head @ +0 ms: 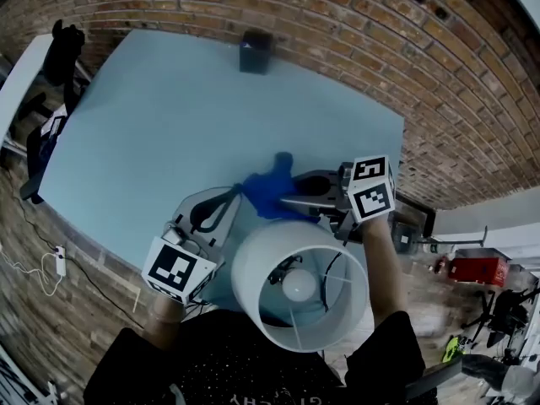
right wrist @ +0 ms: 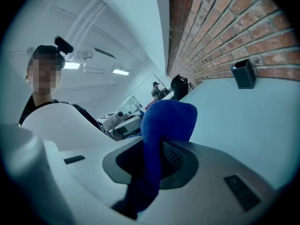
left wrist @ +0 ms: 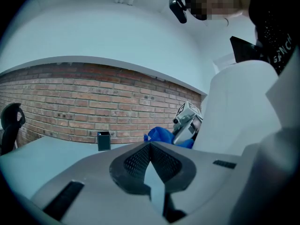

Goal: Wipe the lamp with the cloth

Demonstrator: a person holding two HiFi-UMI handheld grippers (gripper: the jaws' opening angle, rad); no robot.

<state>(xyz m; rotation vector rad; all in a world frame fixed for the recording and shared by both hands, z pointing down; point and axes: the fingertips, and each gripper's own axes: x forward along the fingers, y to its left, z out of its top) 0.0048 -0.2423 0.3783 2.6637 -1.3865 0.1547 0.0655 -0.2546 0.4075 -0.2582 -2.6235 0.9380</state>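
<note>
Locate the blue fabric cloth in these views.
The blue fabric cloth is pinched between the fingers of the right gripper. In the head view it sits near the centre, above the pale blue table, just beyond the white cylindrical lampshade.

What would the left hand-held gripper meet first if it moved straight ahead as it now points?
Probably the blue cloth held in the right hand-held gripper, though depth is unclear.

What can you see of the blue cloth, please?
The cloth is deep blue, soft-looking fabric, bunched rather than spread. The right gripper has its jaws shut on its lower part, and its free end rises past them in a rounded fold. In the head view it sits over the table, just beyond the white lampshade; whether it touches the shade is unclear.
</note>
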